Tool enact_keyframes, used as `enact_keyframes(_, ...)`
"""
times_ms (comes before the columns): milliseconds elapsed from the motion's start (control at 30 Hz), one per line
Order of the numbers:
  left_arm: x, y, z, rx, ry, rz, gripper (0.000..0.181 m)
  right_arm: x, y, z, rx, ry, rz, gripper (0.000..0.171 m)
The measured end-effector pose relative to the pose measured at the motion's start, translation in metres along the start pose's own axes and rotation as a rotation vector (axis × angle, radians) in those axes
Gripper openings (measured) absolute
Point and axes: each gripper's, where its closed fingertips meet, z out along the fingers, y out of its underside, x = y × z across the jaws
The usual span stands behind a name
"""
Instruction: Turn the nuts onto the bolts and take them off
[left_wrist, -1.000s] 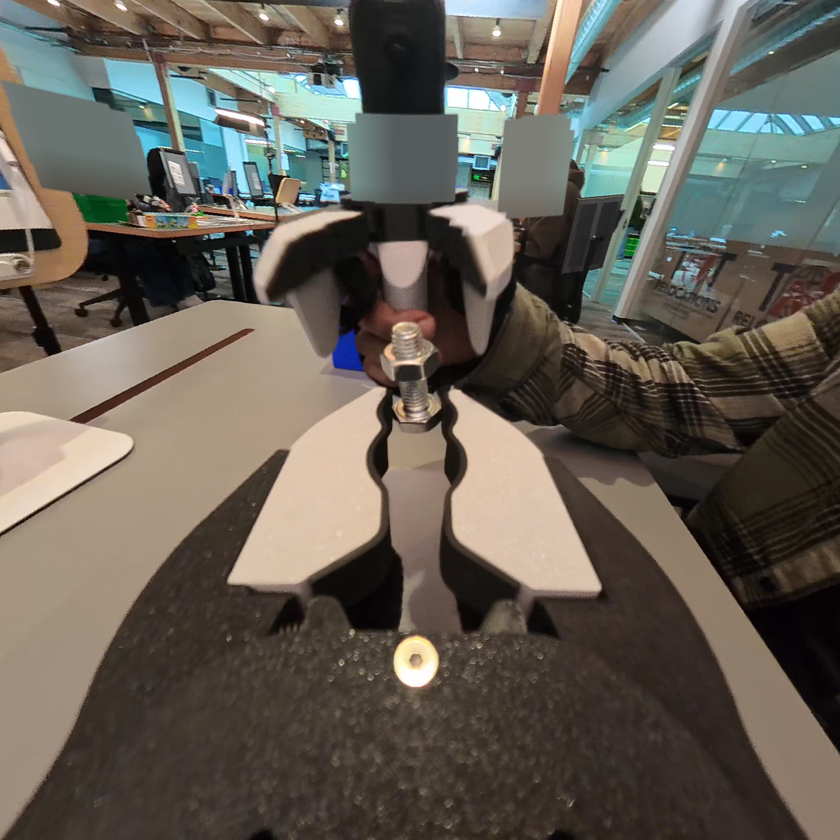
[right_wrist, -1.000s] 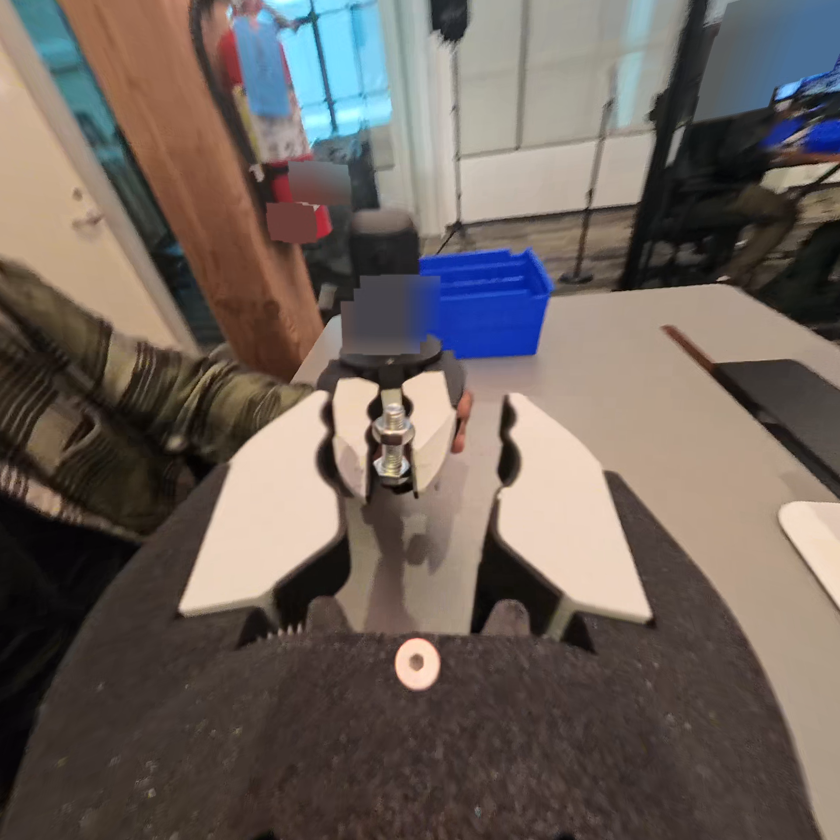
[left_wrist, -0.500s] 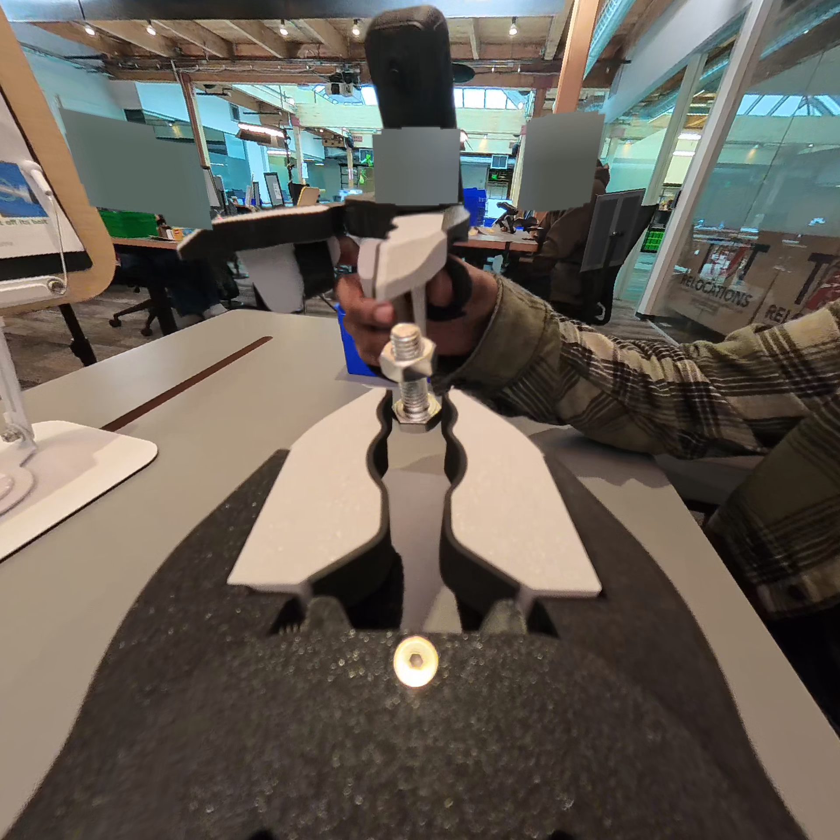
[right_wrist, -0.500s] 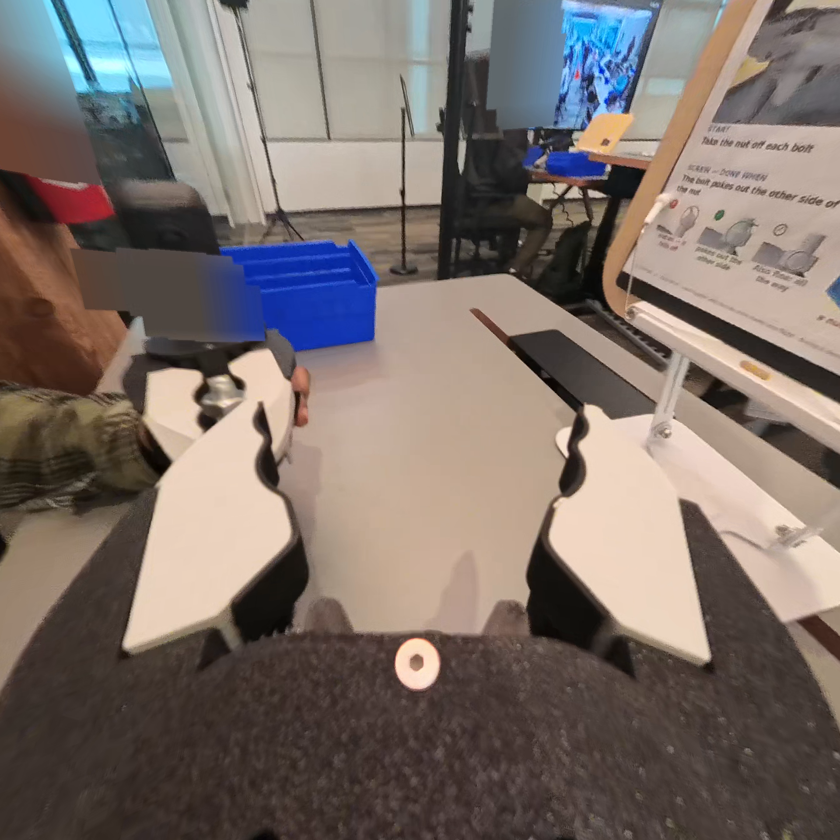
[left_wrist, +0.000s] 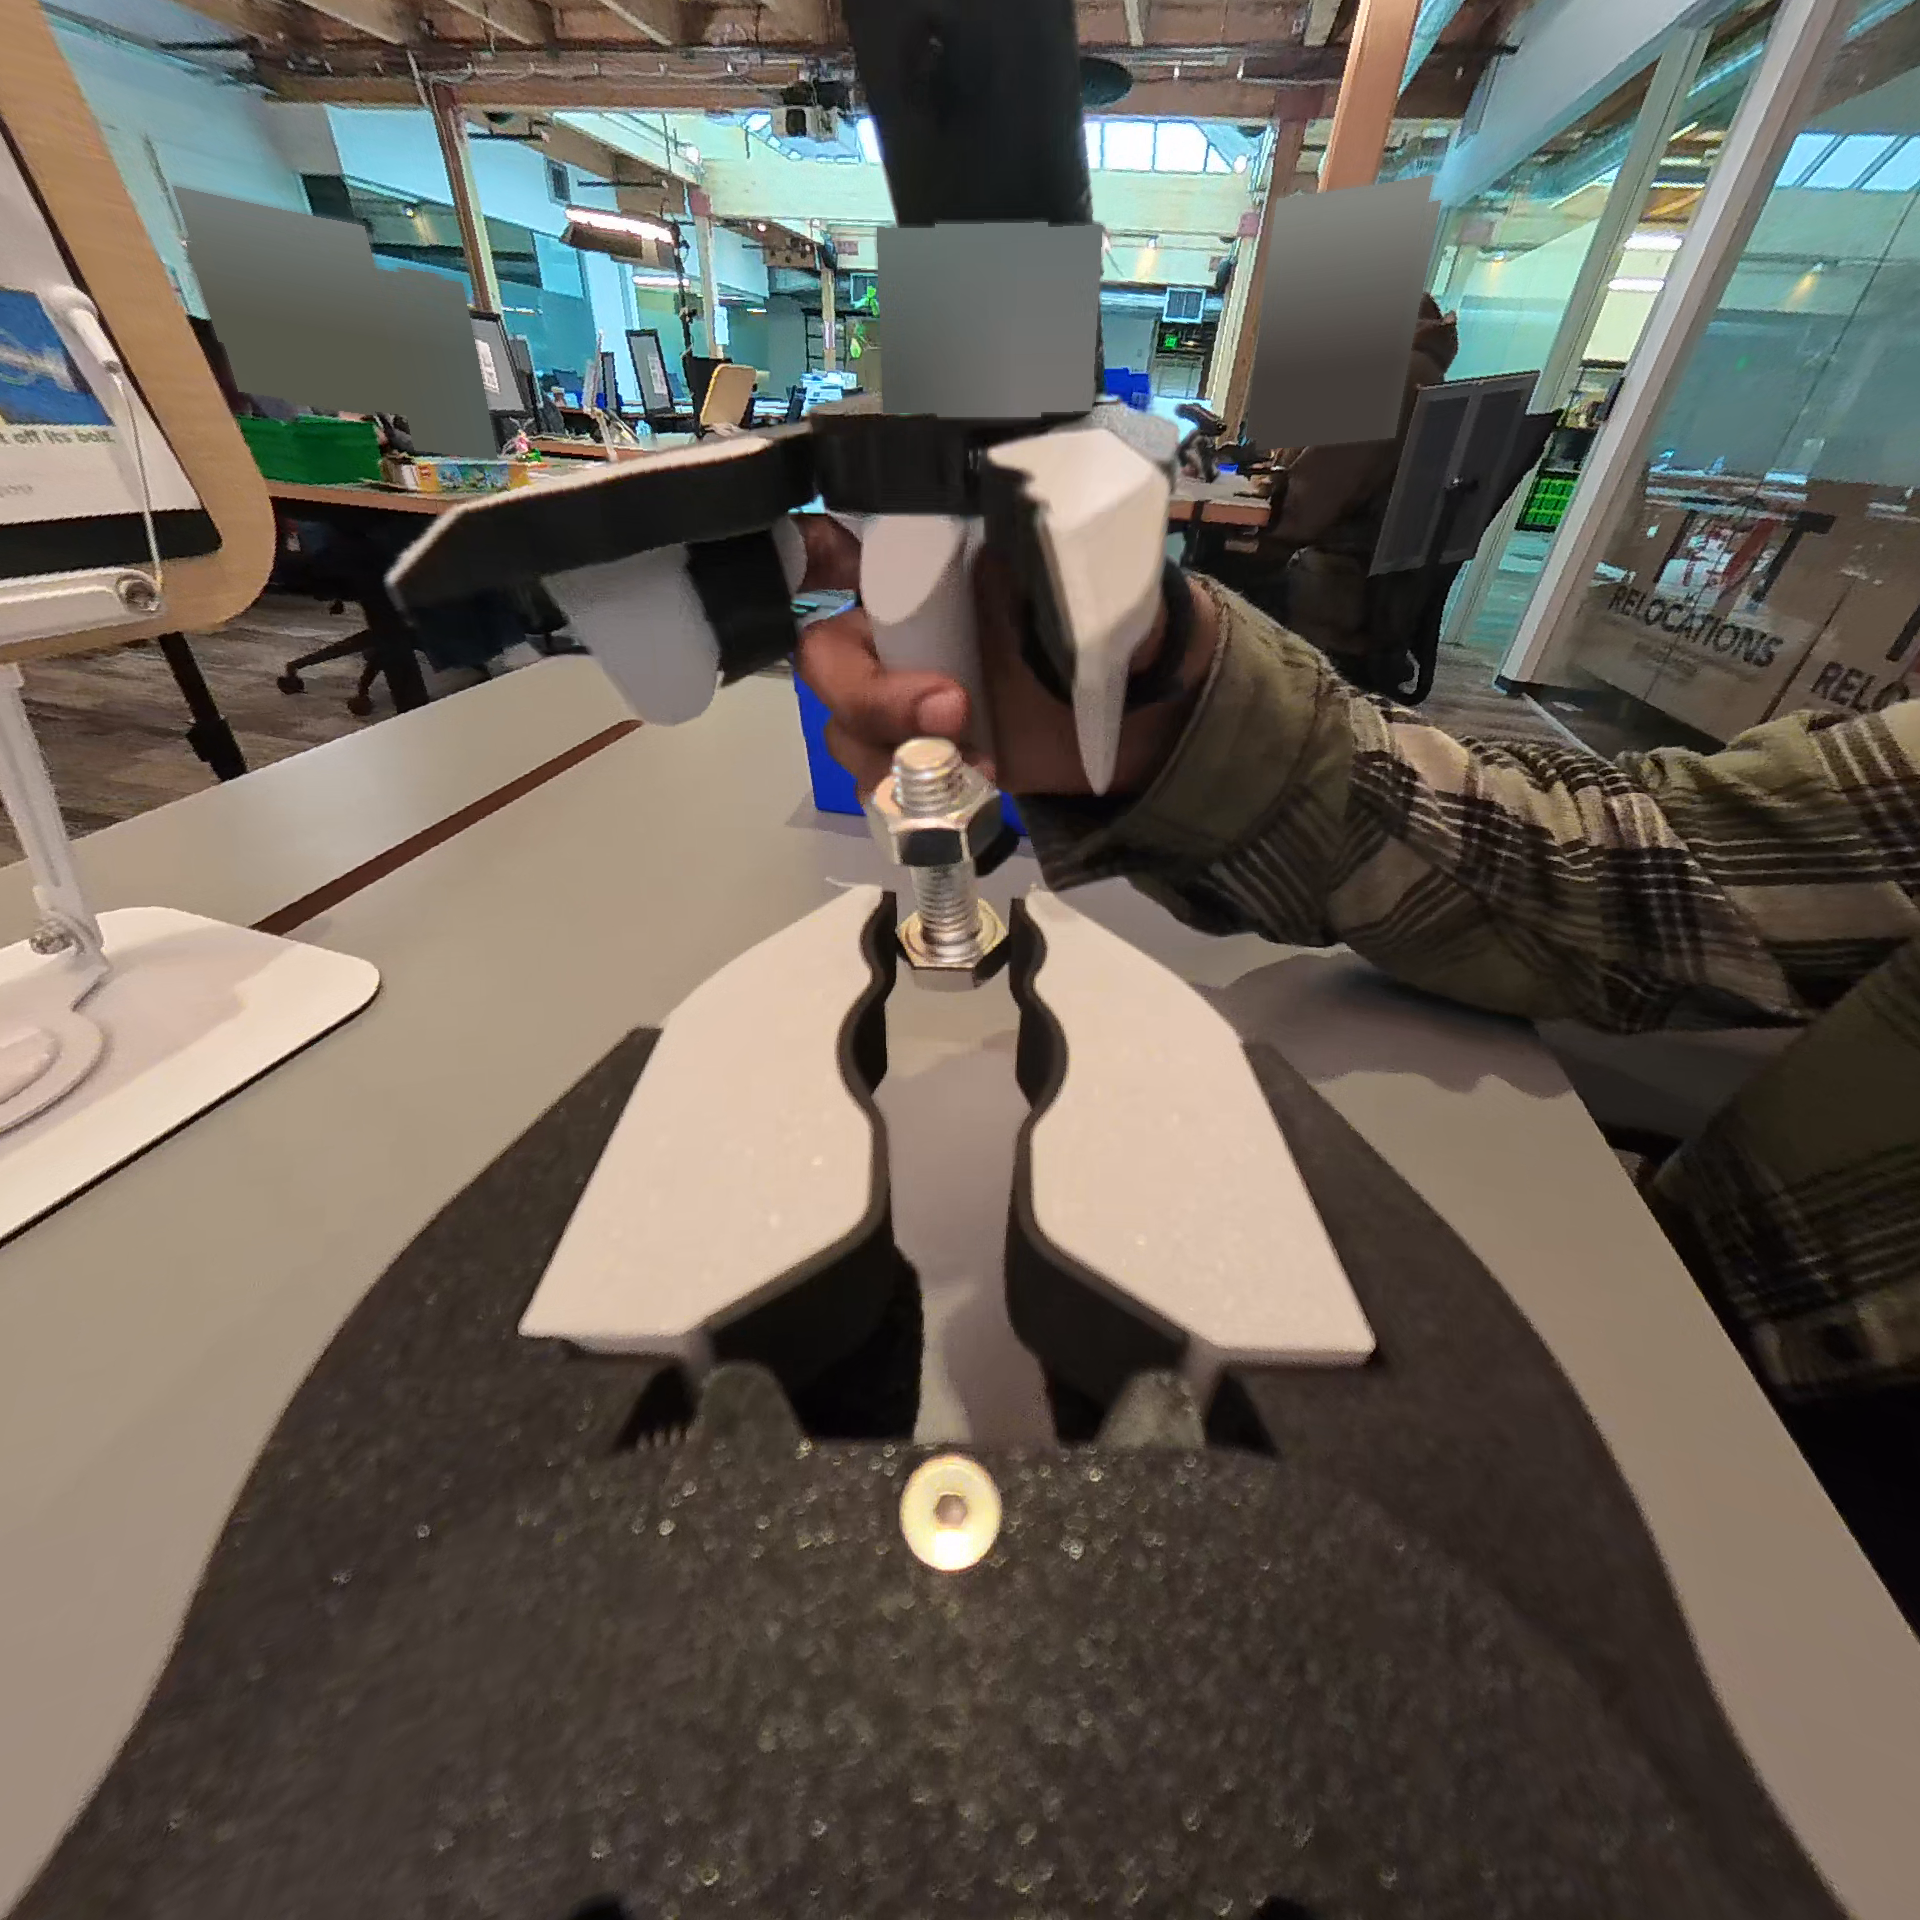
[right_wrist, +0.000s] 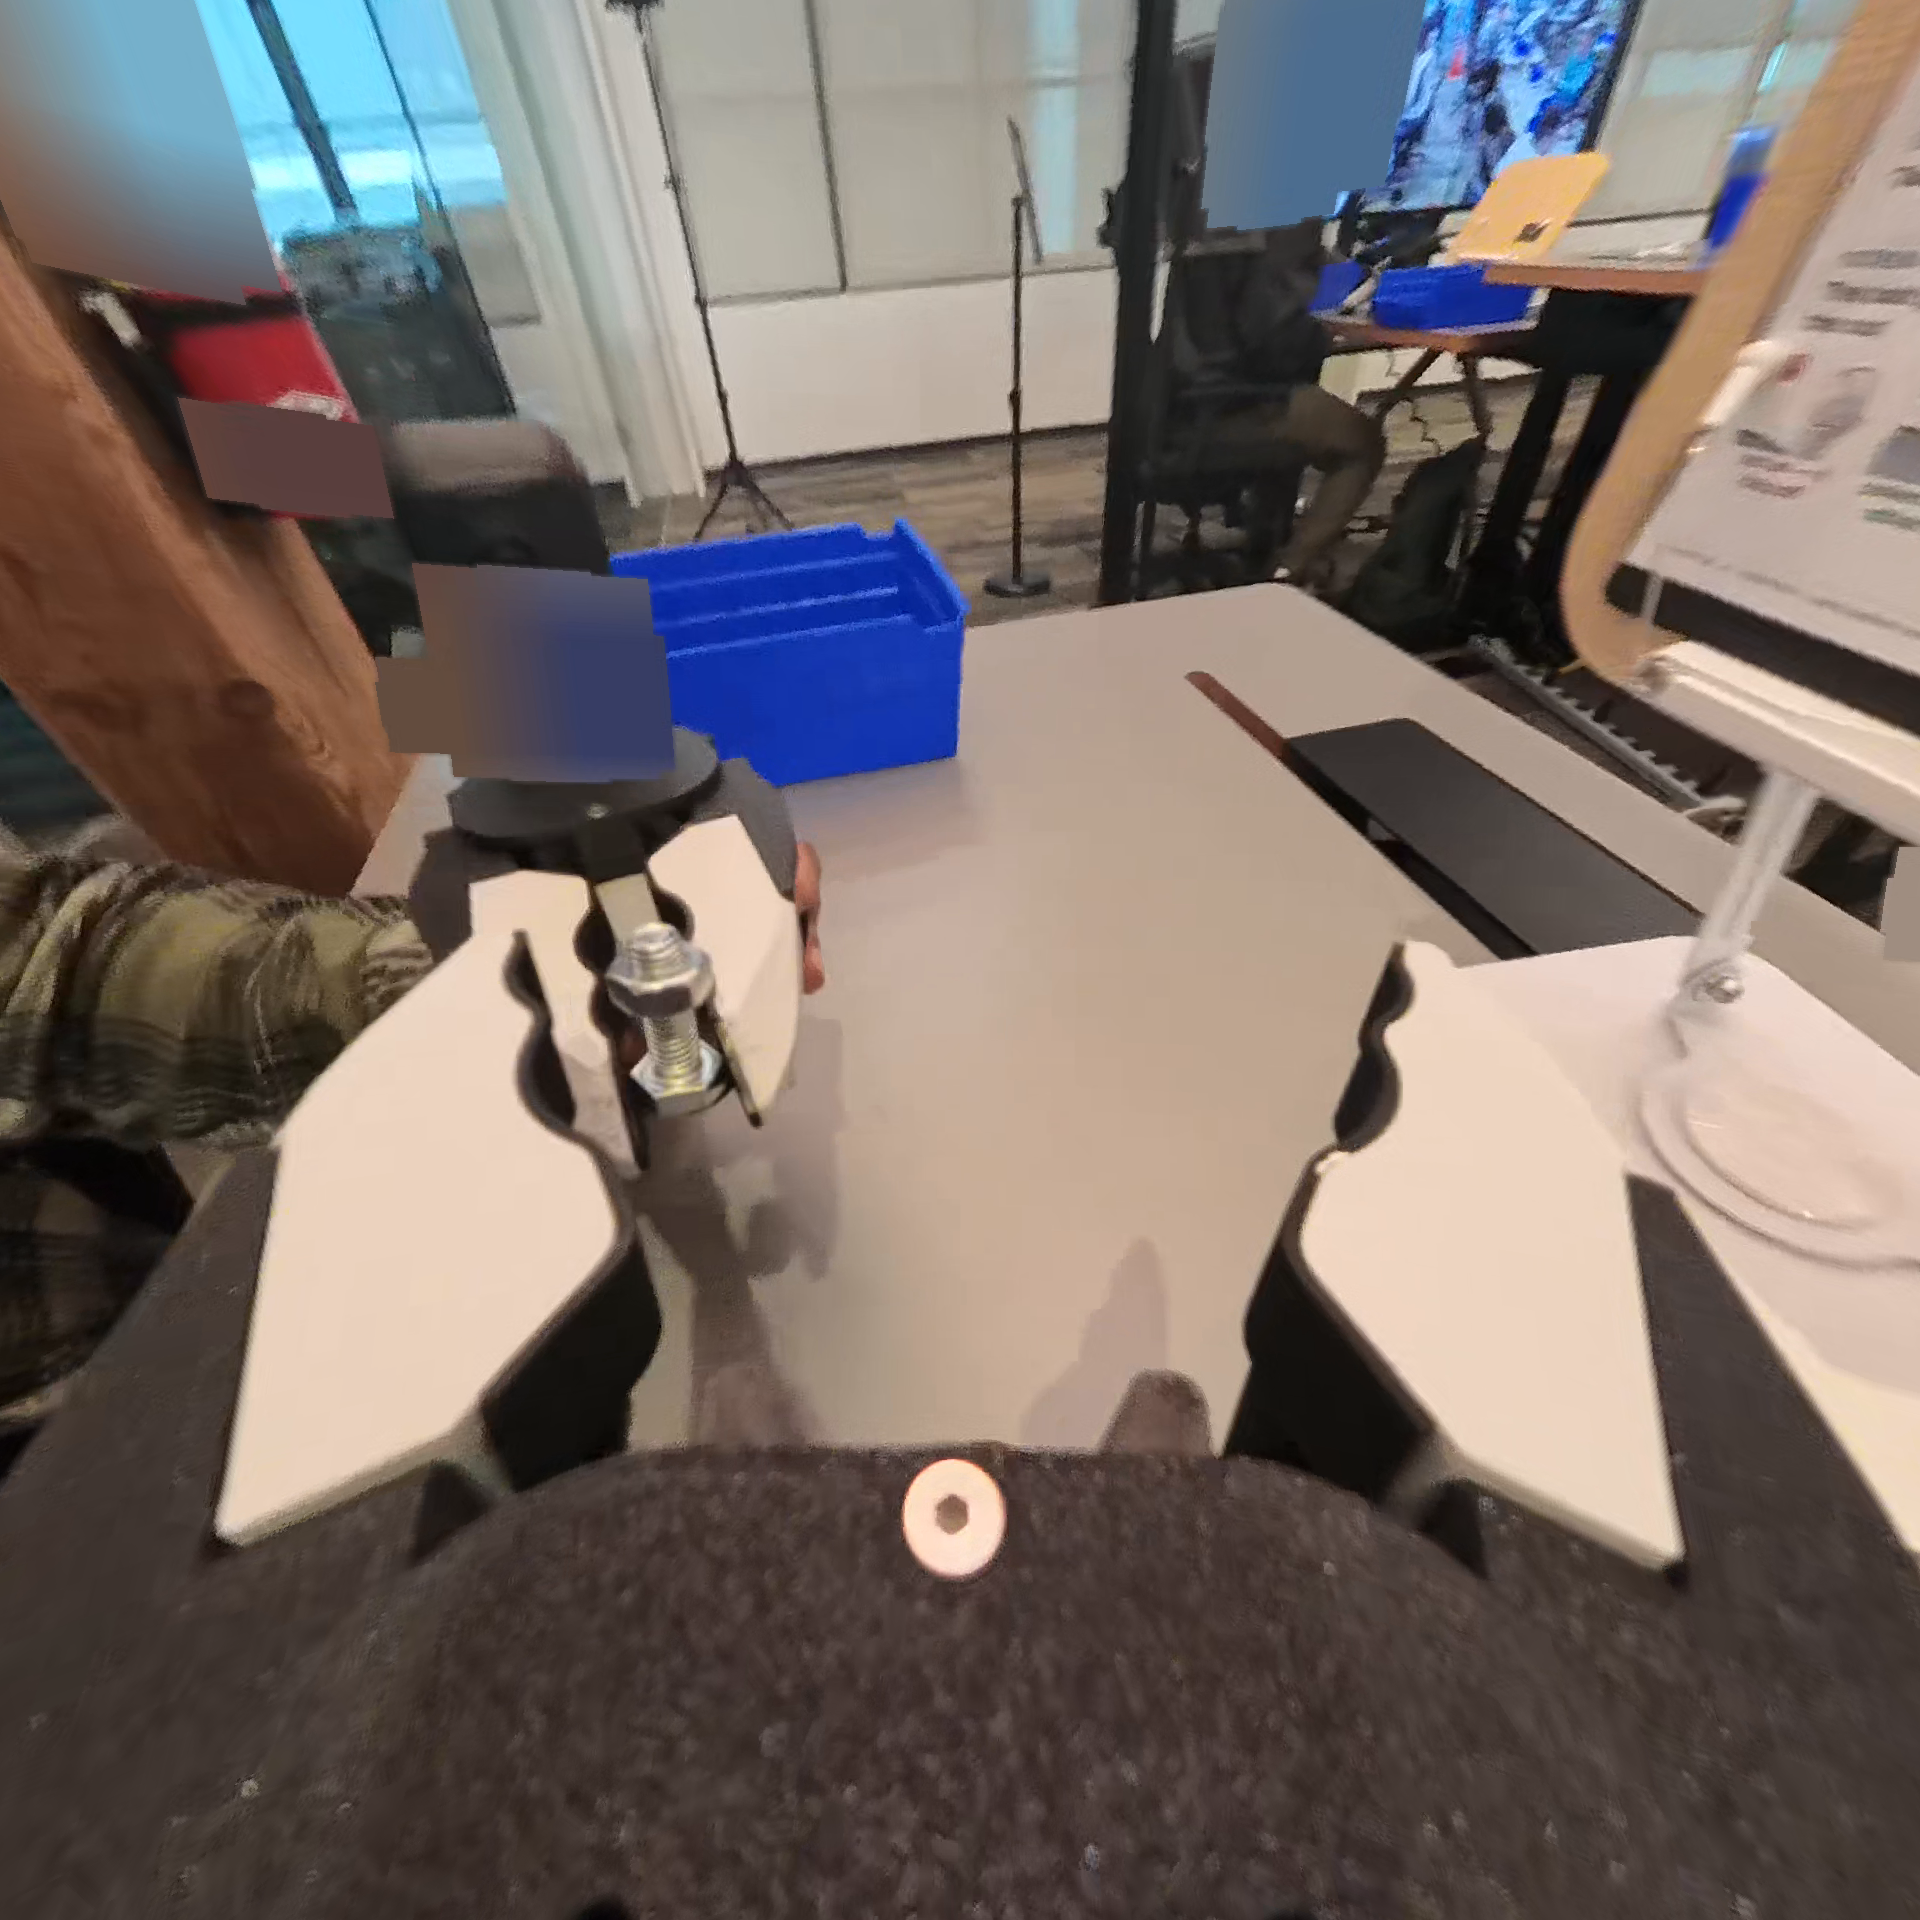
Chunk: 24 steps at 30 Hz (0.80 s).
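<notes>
The left gripper (left_wrist: 948, 951) had its fingers (left_wrist: 748, 1122) drawn in on the hexagonal head of the bolt (left_wrist: 940, 904), pinching it right at the tips so that the threaded shank stood upright above them, over the grey surface (left_wrist: 520, 935). A nut (left_wrist: 932, 823) sat near the top of the shank, with a short run of bare thread between it and the head. The right gripper (right_wrist: 956, 1060) had its fingers (right_wrist: 436, 1226) spread wide and closed on nothing. In the right wrist view the bolt (right_wrist: 670, 1023) and nut (right_wrist: 658, 977) lay just beyond the left-hand fingertip, not between the two; in the left wrist view the right gripper hung just above the bolt's top. A blue bin (right_wrist: 821, 655) stood farther back on the surface.
</notes>
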Motion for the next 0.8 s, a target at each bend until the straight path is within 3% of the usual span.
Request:
enact_keyframes(100, 0.003, -0.002, 0.0, 0.005, -0.002, 0.016, 0.02, 0.008, 0.012, 0.006, -0.081, 0.047, -0.056, 0.146)
enact_keyframes(200, -0.001, -0.004, -0.004, 0.017, -0.006, 0.004, 0.02, 0.038, 0.012, -0.016, -0.056, 0.155, -0.022, 0.142)
enact_keyframes(300, -0.002, -0.005, -0.004, 0.015, -0.006, -0.002, 0.02, 0.021, 0.001, -0.013, 0.03, 0.057, 0.058, 0.142)
enact_keyframes(400, 0.001, -0.003, -0.001, 0.008, -0.004, 0.011, 0.02, -0.002, 0.004, 0.006, -0.009, -0.013, 0.015, 0.146)
enact_keyframes(533, -0.001, -0.001, -0.002, -0.008, -0.014, 0.013, 0.02, 0.027, 0.018, -0.003, -0.059, 0.085, 0.014, 0.143)
enact_keyframes(600, -0.002, -0.003, -0.003, -0.001, -0.011, -0.001, 0.02, 0.036, 0.013, -0.015, 0.005, 0.084, 0.07, 0.143)
enact_keyframes(800, -0.001, 0.004, 0.001, -0.028, -0.007, -0.004, 0.02, -0.002, 0.007, 0.008, 0.027, -0.059, 0.058, 0.143)
